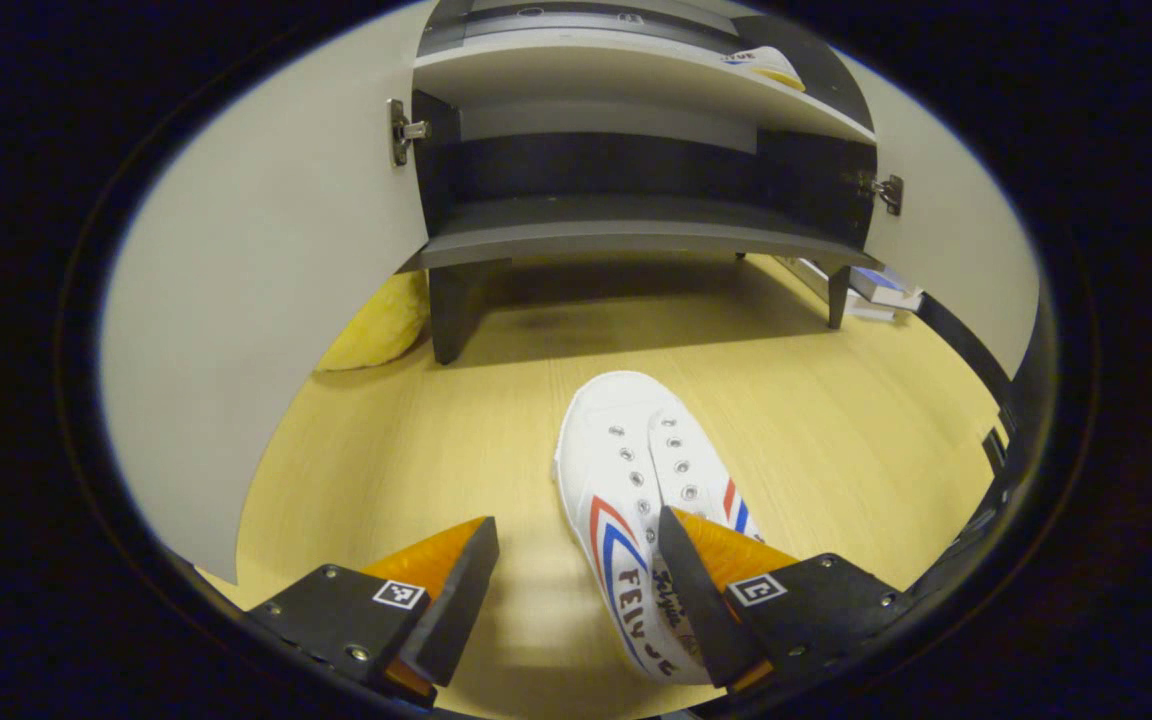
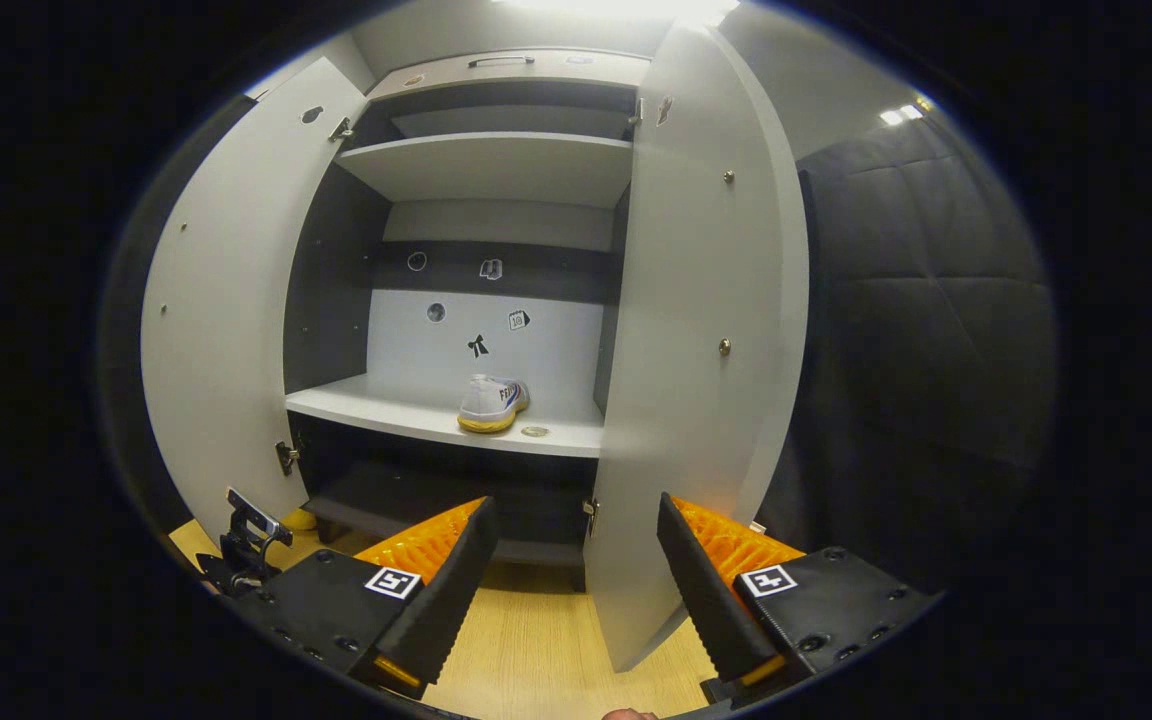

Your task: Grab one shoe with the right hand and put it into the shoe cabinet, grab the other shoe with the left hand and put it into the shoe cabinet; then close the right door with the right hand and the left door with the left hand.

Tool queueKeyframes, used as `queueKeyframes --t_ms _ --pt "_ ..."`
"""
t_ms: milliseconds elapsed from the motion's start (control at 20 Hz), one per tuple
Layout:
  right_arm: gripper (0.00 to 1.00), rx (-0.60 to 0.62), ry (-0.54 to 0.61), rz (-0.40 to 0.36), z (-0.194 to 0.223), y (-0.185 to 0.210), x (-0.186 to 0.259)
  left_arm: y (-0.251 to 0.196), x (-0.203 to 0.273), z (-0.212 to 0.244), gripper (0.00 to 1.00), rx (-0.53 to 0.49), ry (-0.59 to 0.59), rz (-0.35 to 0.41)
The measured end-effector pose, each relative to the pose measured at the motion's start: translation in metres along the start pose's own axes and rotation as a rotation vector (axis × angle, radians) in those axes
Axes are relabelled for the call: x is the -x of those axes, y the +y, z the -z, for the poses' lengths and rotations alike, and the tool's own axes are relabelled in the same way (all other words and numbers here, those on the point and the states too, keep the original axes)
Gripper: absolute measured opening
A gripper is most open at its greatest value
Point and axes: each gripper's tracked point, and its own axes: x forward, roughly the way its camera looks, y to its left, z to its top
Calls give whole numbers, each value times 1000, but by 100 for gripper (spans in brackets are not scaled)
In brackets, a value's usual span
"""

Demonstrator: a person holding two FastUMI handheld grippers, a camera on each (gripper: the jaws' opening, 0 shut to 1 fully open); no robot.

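In the left gripper view a white shoe (image 1: 636,500) with red and blue stripes lies on the wooden floor, toe toward the cabinet. My left gripper (image 1: 576,580) is open just above it, its right finger (image 1: 696,590) over the shoe's heel opening. The shoe cabinet (image 1: 626,230) stands ahead with both doors open. In the right gripper view my right gripper (image 2: 571,585) is open and holds nothing, facing the cabinet (image 2: 456,400). The other white shoe (image 2: 492,402) rests on the middle shelf. The right door (image 2: 696,350) stands open just ahead of the right finger, the left door (image 2: 226,330) open too.
A yellow object (image 1: 381,325) lies on the floor beside the cabinet's left leg. Some books or boxes (image 1: 876,290) sit on the floor at the right. The left gripper (image 2: 251,545) peeks in low at the left of the right gripper view. Padded black wall (image 2: 926,330) stands right of the cabinet.
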Motion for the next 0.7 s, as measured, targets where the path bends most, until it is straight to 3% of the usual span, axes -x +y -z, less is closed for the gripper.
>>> queueKeyframes --t_ms 100,250,300,350,600,700 --pt "99 -4 4 -2 2 -1 1 -10 -1 0 89 12 7 44" --pt "99 -28 21 -9 5 -1 2 -19 -3 2 58 66 53 83" --pt "99 -39 25 -9 6 -2 1 -19 -3 2 48 92 65 84" --pt "99 -47 29 -11 8 -2 2 -17 -5 3 48 110 67 74" --pt "96 -36 37 -32 9 0 6 -11 -5 -7 8 98 0 23" --pt "99 -29 33 -42 8 3 8 -12 -4 -11 2 84 -7 16"
